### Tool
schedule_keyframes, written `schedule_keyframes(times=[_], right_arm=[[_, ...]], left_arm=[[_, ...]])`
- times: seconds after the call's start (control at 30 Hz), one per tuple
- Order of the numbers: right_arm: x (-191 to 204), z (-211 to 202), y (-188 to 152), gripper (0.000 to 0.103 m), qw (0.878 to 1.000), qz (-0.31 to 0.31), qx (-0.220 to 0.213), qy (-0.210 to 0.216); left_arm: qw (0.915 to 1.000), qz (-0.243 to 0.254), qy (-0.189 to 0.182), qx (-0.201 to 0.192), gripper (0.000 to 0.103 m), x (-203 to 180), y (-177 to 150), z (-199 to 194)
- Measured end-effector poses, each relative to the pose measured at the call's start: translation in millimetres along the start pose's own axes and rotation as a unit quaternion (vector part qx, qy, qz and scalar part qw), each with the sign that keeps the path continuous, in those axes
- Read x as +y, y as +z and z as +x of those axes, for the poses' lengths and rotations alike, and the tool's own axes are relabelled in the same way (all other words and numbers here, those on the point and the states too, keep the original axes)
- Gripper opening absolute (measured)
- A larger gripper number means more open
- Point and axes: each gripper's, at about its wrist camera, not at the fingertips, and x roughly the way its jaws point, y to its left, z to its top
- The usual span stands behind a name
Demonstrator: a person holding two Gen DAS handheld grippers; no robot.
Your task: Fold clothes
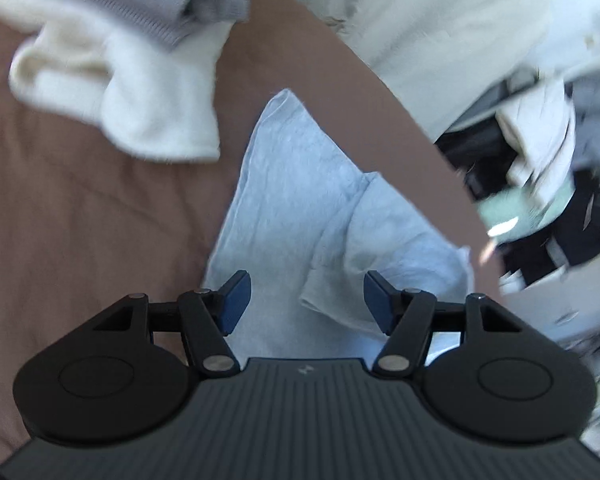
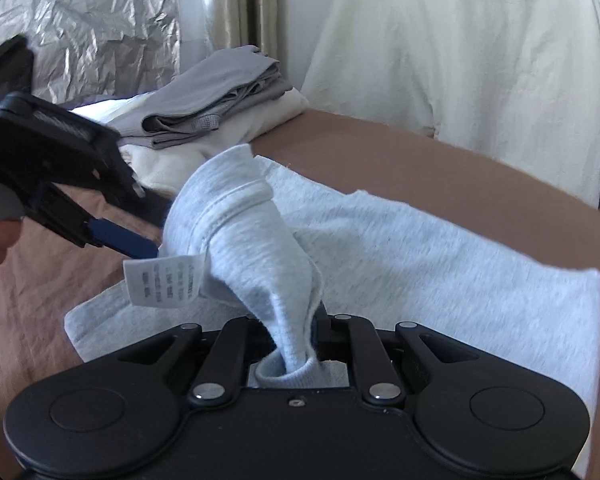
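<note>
A light grey garment (image 1: pixel 300 200) lies on the brown bed sheet (image 1: pixel 80 220). My left gripper (image 1: pixel 306 300) is open just above its near edge, with nothing between the blue pads (image 1: pixel 234 300). In the right wrist view my right gripper (image 2: pixel 300 332) is shut on a bunched fold of the same light grey garment (image 2: pixel 420 264), lifting it. A white care label (image 2: pixel 160 280) hangs from the raised part. The left gripper (image 2: pixel 124 240), held by a hand, reaches toward that raised fold from the left.
A folded grey garment (image 2: pixel 212 92) rests on a folded cream one (image 2: pixel 172 160) at the far side of the bed. A cream cover (image 2: pixel 460 60) drapes behind. Dark and white clutter (image 1: pixel 540 184) sits beyond the bed's right edge.
</note>
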Motion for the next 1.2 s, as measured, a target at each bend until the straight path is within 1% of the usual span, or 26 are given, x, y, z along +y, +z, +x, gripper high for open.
schedule_keyframes(times=[0.03, 0.1, 0.13, 0.17, 0.23, 0.3, 0.37, 0.4, 0.47, 0.5, 0.53, 0.57, 0.6, 0.67, 0.73, 0.77, 0.83, 0.9, 0.97, 1.07, 1.1, 1.2], right_arm=[[-3, 1, 1, 0.014, 1.000, 0.012, 0.001, 0.007], [-11, 0, 1, 0.015, 0.999, 0.034, 0.001, 0.025], [-15, -1, 1, 0.015, 0.999, 0.041, 0.000, 0.033], [-18, -2, 0, 0.015, 0.998, 0.050, 0.000, 0.039], [-25, -3, -1, 0.015, 0.996, 0.072, 0.000, 0.052], [-29, -3, -1, 0.015, 0.994, 0.087, 0.000, 0.063], [-28, -2, -2, 0.015, 0.995, 0.077, 0.001, 0.068], [-26, -2, -2, 0.015, 0.996, 0.063, 0.003, 0.068], [-22, 0, -4, 0.015, 0.997, 0.042, 0.006, 0.063], [-21, 1, -4, 0.015, 0.997, 0.037, 0.007, 0.060], [-20, 2, -5, 0.015, 0.998, 0.034, 0.010, 0.059], [-19, 2, -5, 0.015, 0.998, 0.029, 0.010, 0.058], [-18, 2, -4, 0.015, 0.998, 0.021, 0.008, 0.056], [-15, 0, -3, 0.015, 0.999, 0.003, 0.003, 0.052], [-9, -10, 0, 0.015, 0.998, -0.031, -0.019, 0.055], [-4, -16, 1, 0.015, 0.996, -0.054, -0.033, 0.055], [4, -25, 3, 0.015, 0.993, -0.096, -0.047, 0.050], [9, -27, 6, 0.015, 0.992, -0.108, -0.048, 0.052], [14, -30, 8, 0.015, 0.990, -0.119, -0.050, 0.055], [27, -26, 12, 0.015, 0.987, -0.143, -0.048, 0.047], [32, -23, 11, 0.015, 0.987, -0.150, -0.047, 0.045], [41, -15, 5, 0.015, 0.984, -0.168, -0.043, 0.038]], left_arm=[[0.9994, -0.027, -0.016, 0.013, 0.062, 5, -1, 3], [0.9951, -0.073, -0.053, 0.042, 0.062, 12, -5, 13], [0.9925, -0.085, -0.071, 0.051, 0.062, 12, -8, 19], [0.9911, -0.092, -0.080, 0.055, 0.062, 10, -10, 24], [0.9920, -0.093, -0.073, 0.044, 0.064, 5, -15, 34], [0.9950, -0.084, -0.050, 0.021, 0.067, -2, -20, 43], [0.9972, -0.072, -0.017, -0.008, 0.068, -7, -24, 50], [0.9979, -0.062, -0.011, -0.015, 0.068, -10, -25, 55], [0.9993, -0.024, -0.006, -0.028, 0.060, -20, -25, 62], [0.9993, -0.002, -0.007, -0.036, 0.037, -25, -25, 62], [0.9988, 0.022, -0.010, -0.043, 0.025, -30, -24, 62], [0.9977, 0.044, -0.013, -0.049, 0.016, -36, -23, 61], [0.9961, 0.067, -0.013, -0.057, 0.013, -42, -22, 59], [0.9905, 0.113, -0.012, -0.077, 0.012, -56, -22, 51], [0.9838, 0.148, -0.025, -0.098, 0.012, -66, -25, 36], [0.9813, 0.157, -0.032, -0.107, 0.012, -69, -26, 28], [0.9789, 0.166, -0.037, -0.114, 0.012, -73, -27, 13], [0.9779, 0.167, -0.047, -0.117, 0.012, -72, -26, 1], [0.9791, 0.162, -0.051, -0.112, 0.012, -67, -21, -8], [0.9826, 0.141, -0.056, -0.107, 0.012, -58, -14, -13], [0.9823, 0.144, -0.053, -0.108, 0.012, -57, -13, -13], [0.9756, 0.181, -0.020, -0.124, 0.012, -57, -19, -9]])
